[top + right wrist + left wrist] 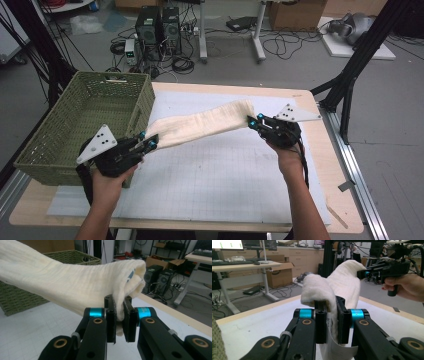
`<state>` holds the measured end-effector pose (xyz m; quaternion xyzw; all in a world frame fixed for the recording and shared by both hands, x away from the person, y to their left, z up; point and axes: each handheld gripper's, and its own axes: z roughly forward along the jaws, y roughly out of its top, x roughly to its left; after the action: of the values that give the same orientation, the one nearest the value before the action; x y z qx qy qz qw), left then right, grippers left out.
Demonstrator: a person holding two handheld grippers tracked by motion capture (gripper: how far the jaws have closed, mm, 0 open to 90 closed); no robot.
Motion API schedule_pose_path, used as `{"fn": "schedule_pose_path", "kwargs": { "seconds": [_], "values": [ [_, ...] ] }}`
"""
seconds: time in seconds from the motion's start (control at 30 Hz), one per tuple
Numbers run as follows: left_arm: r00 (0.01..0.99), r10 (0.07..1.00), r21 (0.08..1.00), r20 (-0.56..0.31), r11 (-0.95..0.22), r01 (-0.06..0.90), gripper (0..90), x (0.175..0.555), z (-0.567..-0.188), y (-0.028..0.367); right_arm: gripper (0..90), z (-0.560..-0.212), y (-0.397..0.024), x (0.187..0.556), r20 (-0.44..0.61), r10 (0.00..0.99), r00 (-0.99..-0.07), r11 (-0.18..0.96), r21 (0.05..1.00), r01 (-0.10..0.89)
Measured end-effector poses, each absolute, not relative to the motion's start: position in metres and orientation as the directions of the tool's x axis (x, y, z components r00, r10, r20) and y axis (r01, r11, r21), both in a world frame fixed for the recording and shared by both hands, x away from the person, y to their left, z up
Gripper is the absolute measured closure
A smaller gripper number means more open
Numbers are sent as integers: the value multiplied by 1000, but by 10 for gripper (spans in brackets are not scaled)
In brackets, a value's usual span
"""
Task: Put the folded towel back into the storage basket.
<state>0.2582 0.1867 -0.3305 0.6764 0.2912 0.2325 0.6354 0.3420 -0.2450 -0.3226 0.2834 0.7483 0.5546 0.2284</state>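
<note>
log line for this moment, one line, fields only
left gripper: shut on towel end | right gripper: shut on other end | towel: stretched between them, off the mat | basket: at left

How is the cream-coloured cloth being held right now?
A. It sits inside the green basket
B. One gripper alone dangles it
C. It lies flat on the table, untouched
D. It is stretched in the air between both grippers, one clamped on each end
D: the cloth spans above the table, with the left gripper shut on one end and the right gripper shut on the other.
</note>
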Motion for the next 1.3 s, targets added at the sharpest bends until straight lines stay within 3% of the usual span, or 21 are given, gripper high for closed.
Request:
{"fn": "schedule_pose_path", "kwargs": {
  "seconds": [1.3],
  "values": [
    [586,809,997,-43,0,72,812,235,-329,246,835,-295,-148,401,-60,612,-789,261,956,130]
  ]
}}
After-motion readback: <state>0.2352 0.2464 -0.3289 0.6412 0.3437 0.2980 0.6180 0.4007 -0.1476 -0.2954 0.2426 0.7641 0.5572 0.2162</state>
